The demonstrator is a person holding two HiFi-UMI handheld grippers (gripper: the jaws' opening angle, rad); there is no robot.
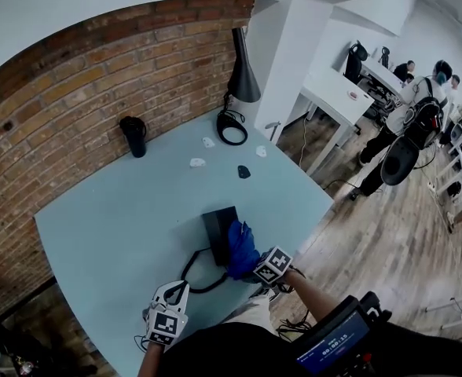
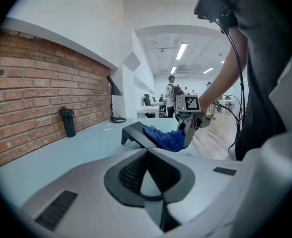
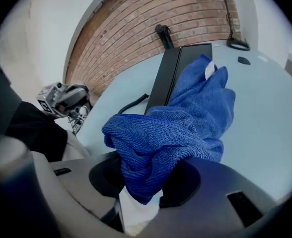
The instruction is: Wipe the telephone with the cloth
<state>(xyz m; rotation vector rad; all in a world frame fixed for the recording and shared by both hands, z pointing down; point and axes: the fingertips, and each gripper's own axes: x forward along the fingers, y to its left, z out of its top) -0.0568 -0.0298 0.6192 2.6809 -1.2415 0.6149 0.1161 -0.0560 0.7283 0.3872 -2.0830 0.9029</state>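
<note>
A black telephone (image 1: 218,226) lies on the pale blue table (image 1: 121,226), with its dark cord (image 1: 193,267) looping toward me. A blue cloth (image 1: 243,250) is draped over the phone's near right side. My right gripper (image 1: 258,270) is shut on the cloth's near end. In the right gripper view the cloth (image 3: 185,118) bunches between the jaws of the right gripper (image 3: 146,182) and trails along the telephone (image 3: 173,71). My left gripper (image 1: 174,290) hovers at the table's near edge, left of the cord. Its jaws (image 2: 146,150) stand shut and empty, aimed at the telephone (image 2: 135,133) and cloth (image 2: 166,138).
A black bottle (image 1: 134,136) stands by the brick wall. At the table's far corner is a black desk lamp (image 1: 239,85). Small white bits (image 1: 197,162) and a dark one (image 1: 244,171) lie beyond the phone. People stand at white desks far right.
</note>
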